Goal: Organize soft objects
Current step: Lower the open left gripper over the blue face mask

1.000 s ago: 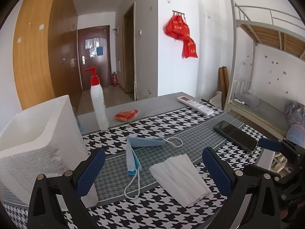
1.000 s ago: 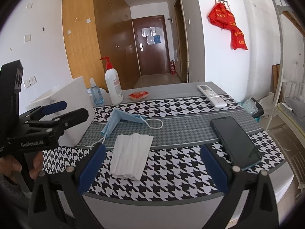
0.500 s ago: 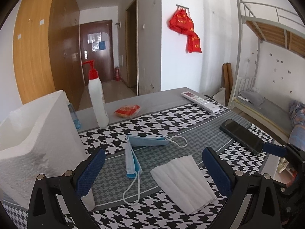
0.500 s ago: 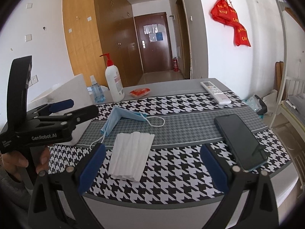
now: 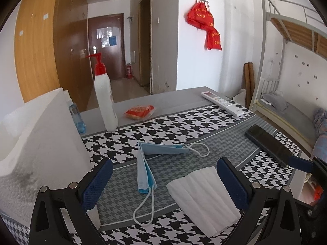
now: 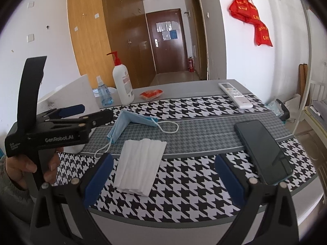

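On the far left of the table stands a white foam box (image 5: 40,143), with a small blue spray bottle (image 6: 102,94) and a red-capped pump bottle (image 5: 105,100) just beside it. Left gripper (image 5: 163,185) hangs above the near table edge, its claw spread wide and holding nothing; the right wrist view shows it side-on, gripped by a hand (image 6: 18,167). Blue mask (image 5: 151,161) lies folded in a V on the grey band of the houndstooth cloth (image 5: 163,130), one ear loop trailing toward the near edge, the other curling to the right. White mask (image 6: 141,165) lies flat just beside it, nearer the table edge, pleats showing; whether the two touch cannot be told. Red snack packet (image 5: 140,111) sits behind, on bare grey tabletop. Right gripper (image 6: 163,178) is also wide open and empty, low over the near edge. Further right lie a dark phone (image 6: 263,151) and, farther back, a white remote (image 6: 235,95), well apart.
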A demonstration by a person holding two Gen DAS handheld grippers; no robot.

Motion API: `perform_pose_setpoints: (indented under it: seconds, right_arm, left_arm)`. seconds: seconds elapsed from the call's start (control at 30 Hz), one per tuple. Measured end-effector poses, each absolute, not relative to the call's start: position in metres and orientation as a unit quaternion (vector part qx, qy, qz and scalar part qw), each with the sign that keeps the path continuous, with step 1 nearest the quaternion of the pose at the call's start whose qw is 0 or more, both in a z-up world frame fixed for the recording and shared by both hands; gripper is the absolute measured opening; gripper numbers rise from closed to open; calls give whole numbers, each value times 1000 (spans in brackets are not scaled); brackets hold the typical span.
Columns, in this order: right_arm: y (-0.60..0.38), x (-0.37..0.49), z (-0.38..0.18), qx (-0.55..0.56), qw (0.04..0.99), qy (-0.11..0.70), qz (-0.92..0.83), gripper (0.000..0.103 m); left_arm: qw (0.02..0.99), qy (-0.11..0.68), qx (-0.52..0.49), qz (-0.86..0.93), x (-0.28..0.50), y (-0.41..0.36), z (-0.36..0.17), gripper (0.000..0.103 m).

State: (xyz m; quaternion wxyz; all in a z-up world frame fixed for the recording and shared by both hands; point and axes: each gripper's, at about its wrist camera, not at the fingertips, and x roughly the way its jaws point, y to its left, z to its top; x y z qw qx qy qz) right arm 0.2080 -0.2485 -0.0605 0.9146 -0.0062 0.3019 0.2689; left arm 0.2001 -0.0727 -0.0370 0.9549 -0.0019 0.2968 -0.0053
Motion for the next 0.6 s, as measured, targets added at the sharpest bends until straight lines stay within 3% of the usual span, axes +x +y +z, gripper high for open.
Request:
perform_pose_setpoints:
  seconds: [0.6]
  right_arm:
    - [-231,219,-68,-27,903,320,287,101]
  left_arm:
    - [942,335,-13,-1,227,-65,-57,100]
